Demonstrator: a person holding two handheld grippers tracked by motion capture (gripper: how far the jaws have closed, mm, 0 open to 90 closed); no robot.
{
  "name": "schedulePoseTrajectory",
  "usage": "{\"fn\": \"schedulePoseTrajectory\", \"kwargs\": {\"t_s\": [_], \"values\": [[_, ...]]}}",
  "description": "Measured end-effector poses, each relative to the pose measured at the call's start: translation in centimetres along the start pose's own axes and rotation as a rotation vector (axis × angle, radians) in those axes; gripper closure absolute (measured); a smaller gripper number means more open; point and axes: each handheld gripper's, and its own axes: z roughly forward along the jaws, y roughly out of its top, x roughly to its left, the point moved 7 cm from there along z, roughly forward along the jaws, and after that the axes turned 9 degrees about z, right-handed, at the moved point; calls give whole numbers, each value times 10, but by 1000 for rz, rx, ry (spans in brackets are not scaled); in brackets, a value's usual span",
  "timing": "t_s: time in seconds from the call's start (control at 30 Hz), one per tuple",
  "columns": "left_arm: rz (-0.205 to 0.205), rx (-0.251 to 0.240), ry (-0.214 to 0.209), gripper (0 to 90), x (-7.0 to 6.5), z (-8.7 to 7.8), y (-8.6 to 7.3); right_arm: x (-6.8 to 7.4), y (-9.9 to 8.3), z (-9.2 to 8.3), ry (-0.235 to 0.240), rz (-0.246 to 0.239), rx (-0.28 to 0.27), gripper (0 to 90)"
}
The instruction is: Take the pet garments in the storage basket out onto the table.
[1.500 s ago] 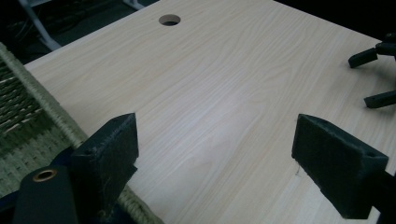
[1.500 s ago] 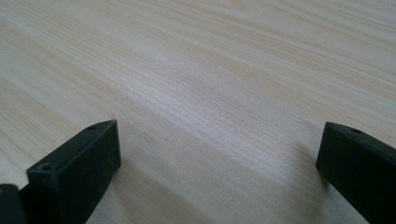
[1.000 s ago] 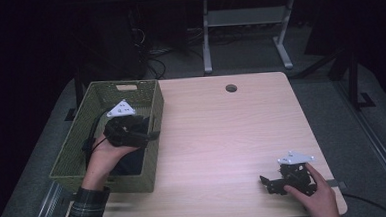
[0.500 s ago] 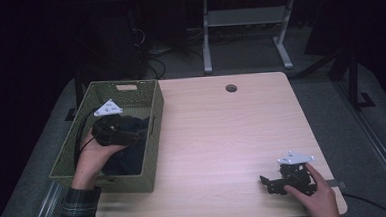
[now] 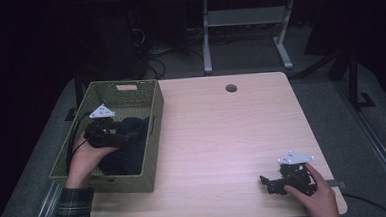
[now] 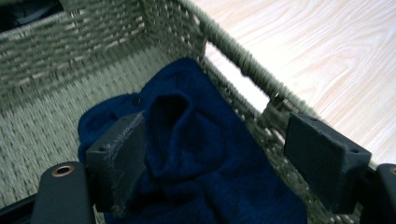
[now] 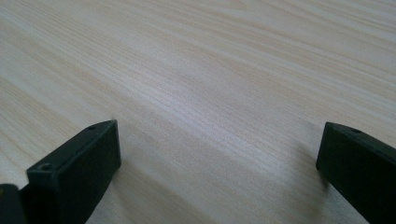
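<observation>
A dark blue cloth lies crumpled in the right half of a woven green basket at the table's left. My left gripper is down inside the basket, just over the cloth. Its jaws have just been closing a little and still stand wide. A raised fold of the cloth sits between them, close to one pad, and the other pad is well off it. My right gripper rests low on the table near the front right corner, open, with bare wood between its jaws.
The wooden table has a round cable hole near its far edge. The basket's right wall stands between the cloth and the tabletop. A metal stand and dark floor lie beyond the table.
My left gripper has slid to the left and a little lower inside the basket, toward the cloth. The right gripper has stayed where it was.
</observation>
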Motion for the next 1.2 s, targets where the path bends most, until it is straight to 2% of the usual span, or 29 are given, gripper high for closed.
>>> {"fn": "schedulePoseTrajectory", "kwargs": {"t_s": [0.07, 0.13, 0.43, 0.63, 0.93, 1.2], "values": [[-2, 9, 1, 207, 1, 1, -2, 0, 0, 0, 0, -1, 0, 0], [3, 44, 2, 207, 2, 5, -8, 0, 0, 0, 0, 0, 0, 0], [-14, 98, -2, 200, 4, 15, -20, 0, 0, 0, 0, -2, -1, 0], [-25, 142, -25, 196, 1, 22, -27, 0, 0, 0, 0, 0, 0, 0], [-11, 238, -38, 186, -3, 33, -39, 0, 0, 0, 0, -1, 0, 0], [-26, 304, -64, 190, -5, 45, -48, 0, 0, 0, 0, 0, 0, 0]]}}
